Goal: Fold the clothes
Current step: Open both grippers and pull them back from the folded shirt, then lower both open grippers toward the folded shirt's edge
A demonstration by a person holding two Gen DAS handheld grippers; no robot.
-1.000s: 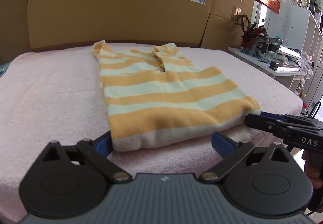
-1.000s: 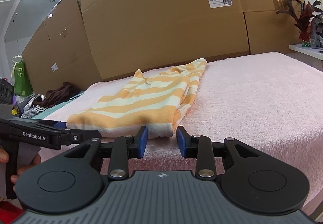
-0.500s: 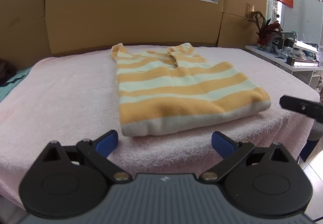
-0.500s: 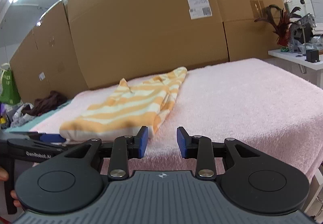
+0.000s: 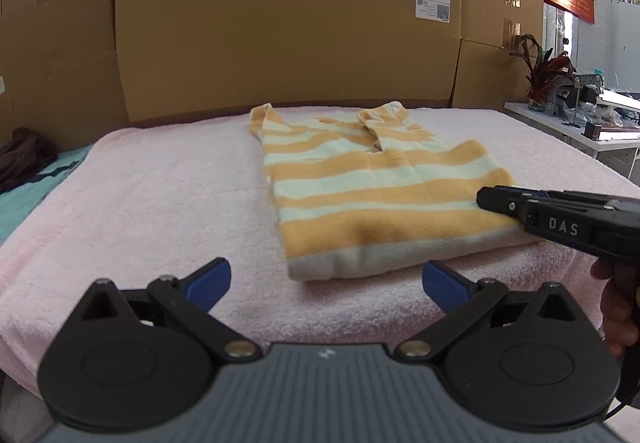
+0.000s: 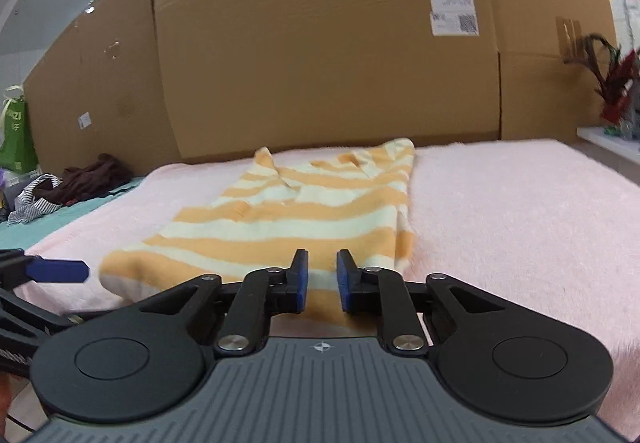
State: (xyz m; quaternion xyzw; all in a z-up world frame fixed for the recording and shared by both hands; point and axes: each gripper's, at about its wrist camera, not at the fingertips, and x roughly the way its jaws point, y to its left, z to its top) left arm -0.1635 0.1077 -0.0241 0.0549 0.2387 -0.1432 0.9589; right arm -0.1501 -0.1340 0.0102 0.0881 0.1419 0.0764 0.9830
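The folded striped sweater (image 5: 380,195) lies flat on the pink-towelled surface (image 5: 160,203). The left hand-held gripper (image 5: 326,283) hangs just short of its near hem, jaws wide and empty. The right hand-held gripper (image 6: 322,279) is over the sweater's near right corner, jaws closing, a narrow gap left, not yet pinching cloth.

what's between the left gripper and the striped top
Only bare pink towel separates the left gripper from the near hem of the striped top, which the left wrist view shows; its jaws stand wide apart.
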